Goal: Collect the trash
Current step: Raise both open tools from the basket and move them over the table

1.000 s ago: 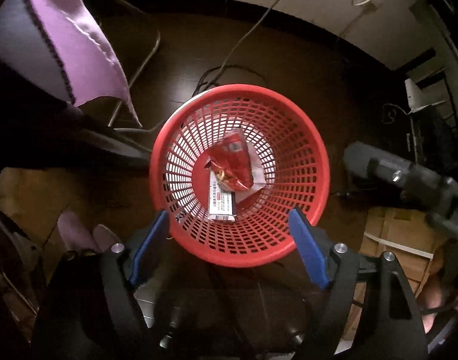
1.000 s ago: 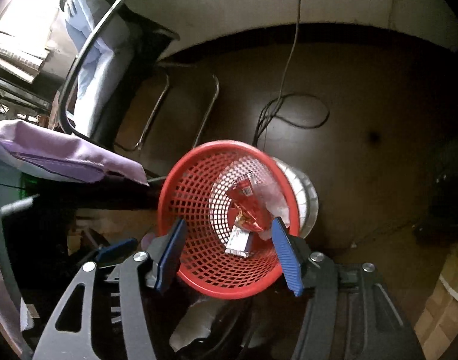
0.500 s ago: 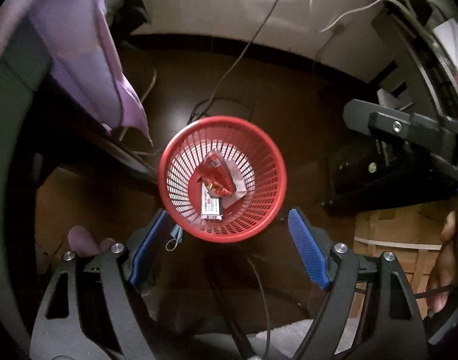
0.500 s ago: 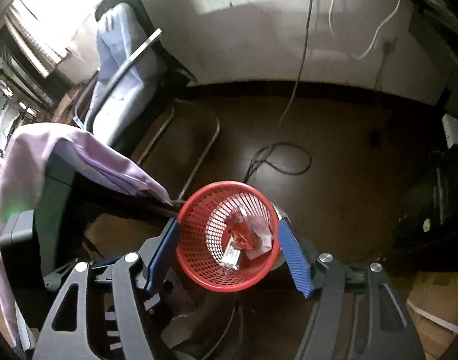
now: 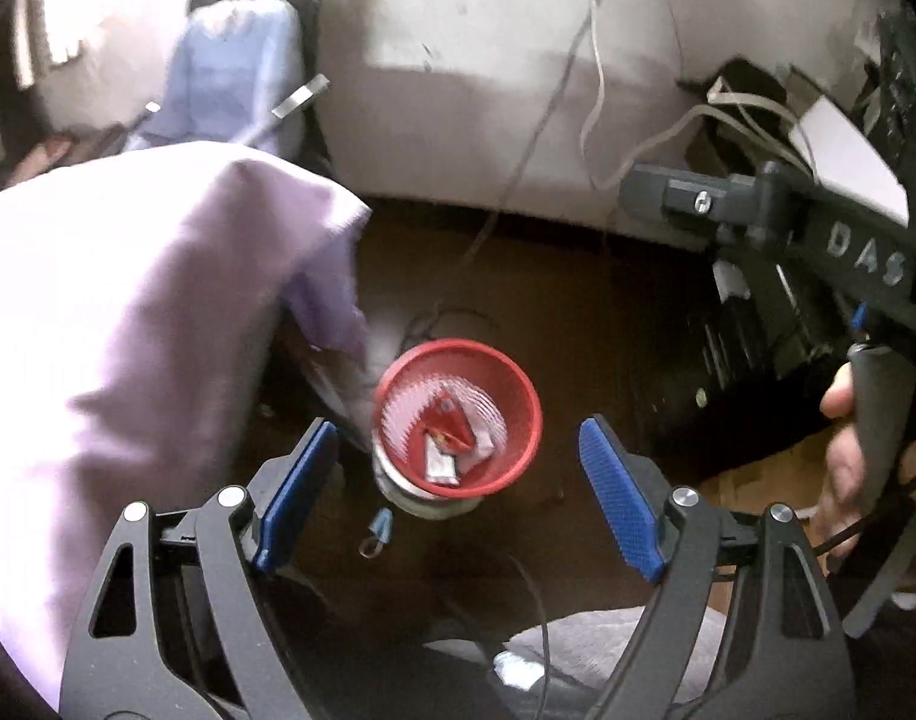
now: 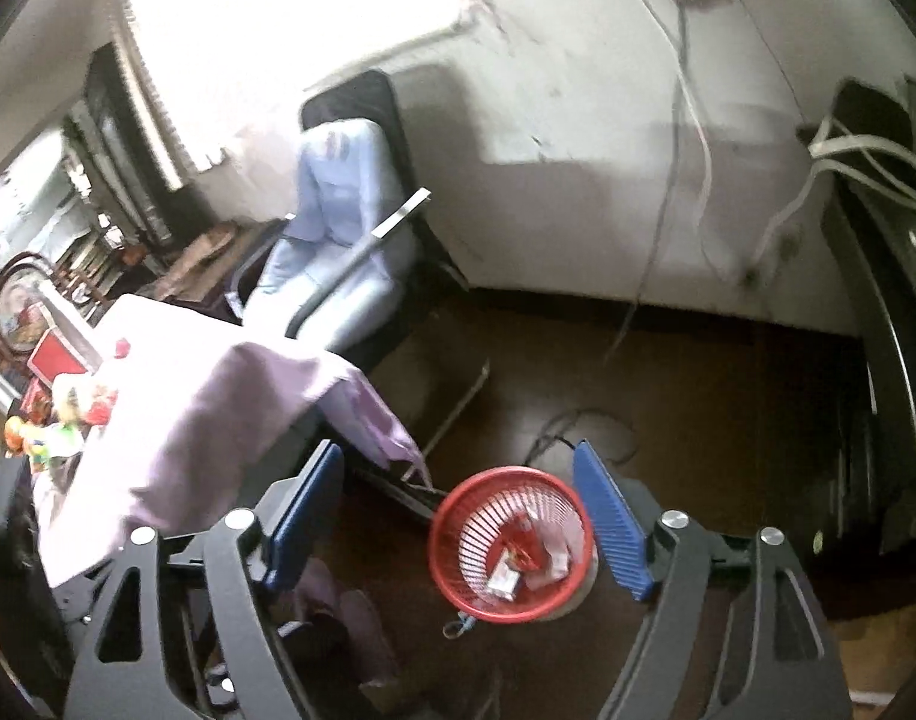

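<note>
Both grippers have risen away from the round red plastic mesh basket (image 5: 458, 417), now far below holding wrappers; left gripper (image 5: 458, 492) empty, spread; right gripper (image 6: 458, 525) empty, jaws opening.

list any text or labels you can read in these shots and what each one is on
"DAS": pale raised letters on the dark body of the right gripper, seen from the left wrist view; the word may run on past what shows.
White carton in the red basket: printed, too blurred to read.
Red wrapper in the basket: print too blurred to read.
Nothing else readable.
</note>
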`<control>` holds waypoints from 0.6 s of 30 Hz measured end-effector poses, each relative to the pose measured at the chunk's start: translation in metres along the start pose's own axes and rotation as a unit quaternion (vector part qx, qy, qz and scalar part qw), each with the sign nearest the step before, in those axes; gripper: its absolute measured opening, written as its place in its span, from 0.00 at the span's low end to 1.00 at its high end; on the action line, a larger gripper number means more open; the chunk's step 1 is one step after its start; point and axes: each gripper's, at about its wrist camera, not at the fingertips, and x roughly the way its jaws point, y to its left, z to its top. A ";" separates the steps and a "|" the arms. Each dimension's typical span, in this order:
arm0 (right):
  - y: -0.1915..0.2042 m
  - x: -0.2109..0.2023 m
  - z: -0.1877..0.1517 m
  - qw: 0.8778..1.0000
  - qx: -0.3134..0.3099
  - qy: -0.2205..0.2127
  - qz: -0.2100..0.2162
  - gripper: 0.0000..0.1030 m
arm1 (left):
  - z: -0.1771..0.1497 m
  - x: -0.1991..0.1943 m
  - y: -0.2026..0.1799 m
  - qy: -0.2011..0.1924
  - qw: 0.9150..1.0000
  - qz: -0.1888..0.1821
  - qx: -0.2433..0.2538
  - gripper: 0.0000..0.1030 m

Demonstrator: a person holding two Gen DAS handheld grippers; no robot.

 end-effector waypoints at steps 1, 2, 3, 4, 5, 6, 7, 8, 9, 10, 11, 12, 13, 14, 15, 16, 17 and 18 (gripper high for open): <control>0.007 -0.004 0.001 1.000 -0.007 -0.005 0.005 0.78 | -0.001 -0.010 0.005 -0.008 1.000 0.006 -0.003 0.78; 0.014 -0.007 0.003 1.000 -0.013 -0.007 0.010 0.78 | -0.001 -0.022 0.011 -0.019 1.000 0.014 -0.006 0.79; 0.025 -0.009 0.005 1.000 -0.022 -0.008 0.017 0.79 | -0.002 -0.035 0.019 -0.029 0.999 0.026 -0.009 0.79; 0.033 -0.009 0.005 0.999 -0.028 -0.008 0.022 0.79 | -0.003 -0.044 0.026 -0.036 0.999 0.035 -0.012 0.80; 0.044 -0.009 0.006 0.999 -0.037 -0.008 0.030 0.79 | -0.004 -0.053 0.034 -0.043 0.998 0.046 -0.017 0.81; 0.055 -0.009 0.007 0.998 -0.044 -0.007 0.037 0.79 | -0.007 -0.063 0.044 -0.051 0.997 0.058 -0.026 0.82; 0.065 -0.009 0.008 0.998 -0.051 -0.005 0.045 0.79 | -0.007 -0.071 0.053 -0.055 0.996 0.064 -0.033 0.82; 0.073 -0.009 0.007 0.997 -0.056 -0.004 0.050 0.79 | -0.009 -0.080 0.066 -0.059 0.995 0.074 -0.043 0.83; 0.087 -0.009 0.006 0.996 -0.065 -0.001 0.057 0.79 | -0.009 -0.087 0.073 -0.061 0.994 0.078 -0.050 0.83; 0.095 -0.010 0.006 0.995 -0.072 0.000 0.063 0.79 | -0.010 -0.093 0.083 -0.062 0.993 0.082 -0.059 0.83; 0.104 -0.010 0.006 0.995 -0.078 0.000 0.068 0.79 | -0.011 -0.099 0.090 -0.064 0.992 0.085 -0.067 0.83; 0.116 -0.010 0.006 0.994 -0.086 0.001 0.074 0.79 | -0.012 -0.104 0.101 -0.063 0.991 0.086 -0.079 0.83; 0.126 -0.010 0.006 0.993 -0.093 0.002 0.078 0.79 | -0.013 -0.109 0.112 -0.062 0.990 0.086 -0.090 0.83; 0.134 -0.010 0.006 0.992 -0.099 0.003 0.082 0.79 | -0.015 -0.114 0.118 -0.062 0.989 0.087 -0.098 0.83; 0.146 -0.009 0.007 0.990 -0.107 0.005 0.089 0.79 | -0.016 -0.119 0.128 -0.060 0.988 0.091 -0.108 0.83; 0.153 -0.008 0.007 0.989 -0.111 0.006 0.094 0.79 | -0.019 -0.125 0.138 -0.060 0.986 0.097 -0.118 0.83; 0.161 -0.007 0.007 0.988 -0.116 0.008 0.098 0.79 | -0.019 -0.127 0.144 -0.060 0.985 0.100 -0.124 0.83; 0.173 -0.006 0.007 0.987 -0.124 0.010 0.105 0.79 | -0.020 -0.131 0.154 -0.062 0.984 0.105 -0.134 0.83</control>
